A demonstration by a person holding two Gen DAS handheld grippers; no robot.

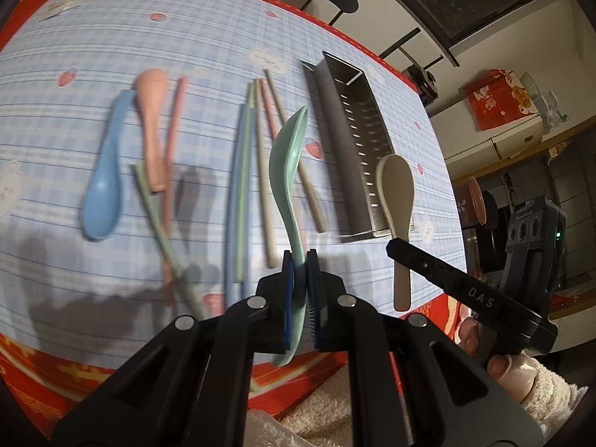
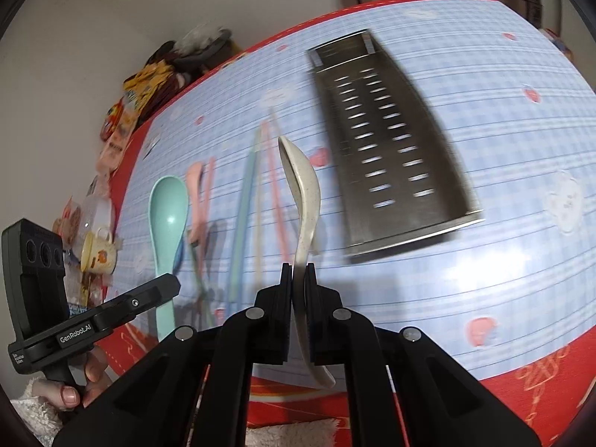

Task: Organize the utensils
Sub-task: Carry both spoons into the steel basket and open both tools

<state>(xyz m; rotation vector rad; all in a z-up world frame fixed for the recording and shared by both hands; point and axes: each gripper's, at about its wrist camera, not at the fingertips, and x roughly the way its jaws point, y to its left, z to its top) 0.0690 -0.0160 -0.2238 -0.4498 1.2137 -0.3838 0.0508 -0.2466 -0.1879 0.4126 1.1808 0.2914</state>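
Now green spoon [image 1: 288, 156] in L claw [image 1: 300, 260], lifted

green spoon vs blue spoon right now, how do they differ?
Colour: the green spoon is mint green, the blue spoon light blue. State: the green spoon is clamped by its handle in the left hand-held gripper, lifted off the table; the blue spoon lies loose on the tablecloth. Pose: green is edge-on to the camera, blue lies bowl-up. Both share the same short soup-spoon shape.

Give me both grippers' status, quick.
Left gripper: closed on the green spoon, gripping its handle.
Right gripper: closed on the beige spoon, gripping its handle.
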